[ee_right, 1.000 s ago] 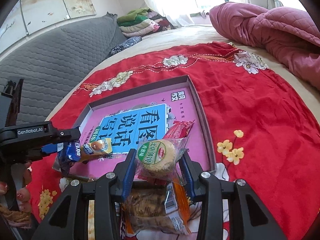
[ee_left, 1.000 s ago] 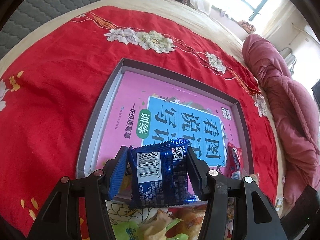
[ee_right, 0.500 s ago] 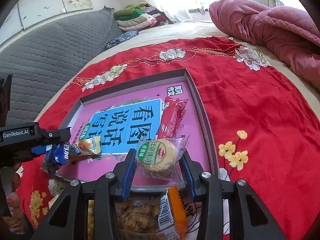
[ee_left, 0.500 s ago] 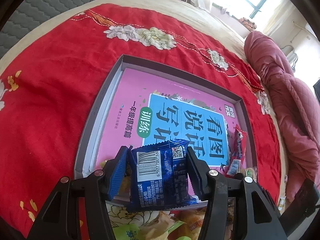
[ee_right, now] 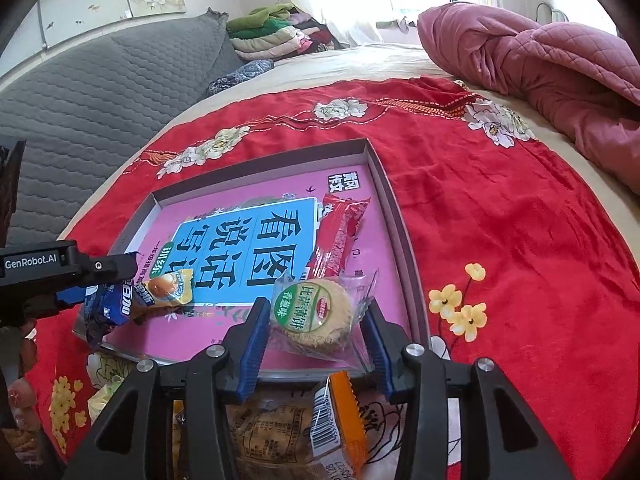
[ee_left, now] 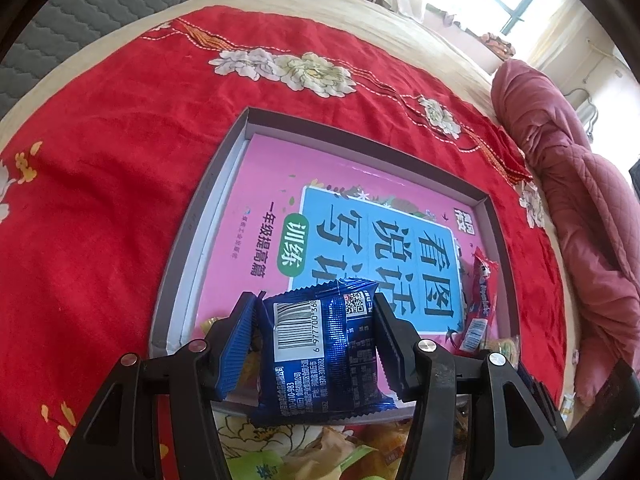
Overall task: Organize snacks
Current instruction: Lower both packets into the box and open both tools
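My left gripper [ee_left: 316, 340] is shut on a blue snack packet [ee_left: 324, 348] and holds it over the near left corner of a grey tray [ee_left: 180, 248] lined with a pink book. The packet also shows in the right wrist view [ee_right: 120, 304]. My right gripper [ee_right: 316, 324] is shut on a clear-wrapped round biscuit with a green label [ee_right: 316, 314], just above the tray's near right part [ee_right: 400, 240]. A red snack bar [ee_right: 340, 232] lies in the tray by its right wall.
Loose snack packets [ee_right: 288, 432] lie on the red flowered cloth [ee_right: 520, 240] just in front of the tray. A pink quilt [ee_right: 540, 60] is heaped at the right. A grey headboard [ee_right: 80, 100] is at the left.
Both grippers have moved forward over the tray's near edge with their snacks still held. The tray appears nearer and more of the red bar shows.
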Available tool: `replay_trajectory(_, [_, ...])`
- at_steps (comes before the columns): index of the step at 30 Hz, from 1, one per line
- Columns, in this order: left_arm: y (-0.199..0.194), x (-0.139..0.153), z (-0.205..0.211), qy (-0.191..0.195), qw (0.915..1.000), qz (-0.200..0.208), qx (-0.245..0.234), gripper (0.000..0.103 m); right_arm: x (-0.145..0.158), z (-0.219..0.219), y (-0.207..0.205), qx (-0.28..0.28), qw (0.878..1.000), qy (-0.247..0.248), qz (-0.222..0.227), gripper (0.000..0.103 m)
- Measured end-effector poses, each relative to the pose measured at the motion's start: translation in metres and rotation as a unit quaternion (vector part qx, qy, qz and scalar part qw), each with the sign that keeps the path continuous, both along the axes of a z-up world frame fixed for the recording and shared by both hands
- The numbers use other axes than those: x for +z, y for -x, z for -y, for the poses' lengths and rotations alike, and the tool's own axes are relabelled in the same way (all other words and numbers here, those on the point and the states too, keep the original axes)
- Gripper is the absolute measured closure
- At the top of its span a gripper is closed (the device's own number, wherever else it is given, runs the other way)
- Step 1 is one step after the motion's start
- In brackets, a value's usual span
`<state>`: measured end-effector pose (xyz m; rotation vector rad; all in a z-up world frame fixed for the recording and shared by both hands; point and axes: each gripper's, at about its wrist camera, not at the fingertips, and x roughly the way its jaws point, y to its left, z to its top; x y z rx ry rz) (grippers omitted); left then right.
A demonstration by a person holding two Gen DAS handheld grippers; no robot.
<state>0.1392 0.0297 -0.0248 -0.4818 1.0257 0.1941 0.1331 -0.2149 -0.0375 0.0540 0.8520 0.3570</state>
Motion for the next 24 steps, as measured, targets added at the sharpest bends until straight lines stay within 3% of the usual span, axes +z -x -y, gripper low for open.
replay_trajectory(4, [-0.0037, -0.0009, -0.0019, -0.007, 1.0000, 0.001, 0.005, 0.044, 0.0008, 0.0012, 0.0000, -0.002, 1.000, -0.002, 0.002, 0.050])
replay_trajectory(24, [-0.0084, -0.0091, -0.0040, -0.012, 0.9999, -0.004, 0.002, 0.043, 0.0020, 0.0048, 0.0024, -0.006, 1.000, -0.005, 0.005, 0.049])
